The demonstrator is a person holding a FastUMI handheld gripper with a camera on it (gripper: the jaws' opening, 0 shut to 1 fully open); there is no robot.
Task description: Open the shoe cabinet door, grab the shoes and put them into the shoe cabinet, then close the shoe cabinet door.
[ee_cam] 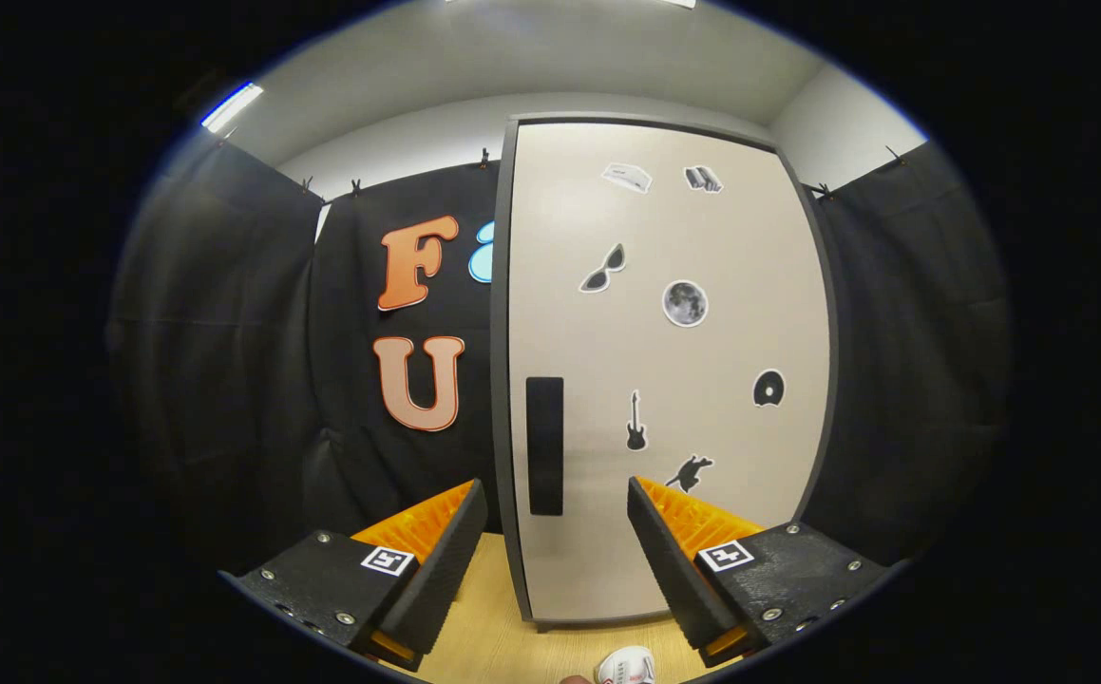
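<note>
**One closed cabinet, one shoe on the floor, gripper spread wide**

Going left to right: black cloth (218, 361) hangs as the booth's wall on the left and behind, and more of it shows on the far right. Against it stands one shoe cabinet (664, 370), tall and pale, with a dark frame. Its single door (702, 494) is closed, flush in the frame. One dark vertical handle (544, 446) sits near the door's left edge, in the lower half.

Seven stickers are on the door: two small ones near the top, a pair of sunglasses (603, 269), a moon (685, 303), a disc (768, 389), a guitar (635, 422), and a dark figure partly hidden behind the right finger.

The gripper (558, 513) has its two fingers well apart with nothing between them. The handle lies beyond them, in the gap and nearer the left finger. Each finger carries one square marker tag.

The floor (493, 627) is light wood. One shoe (628, 665), white with a red detail, lies on it below the fingers, in front of the cabinet's base and only partly in view.
</note>
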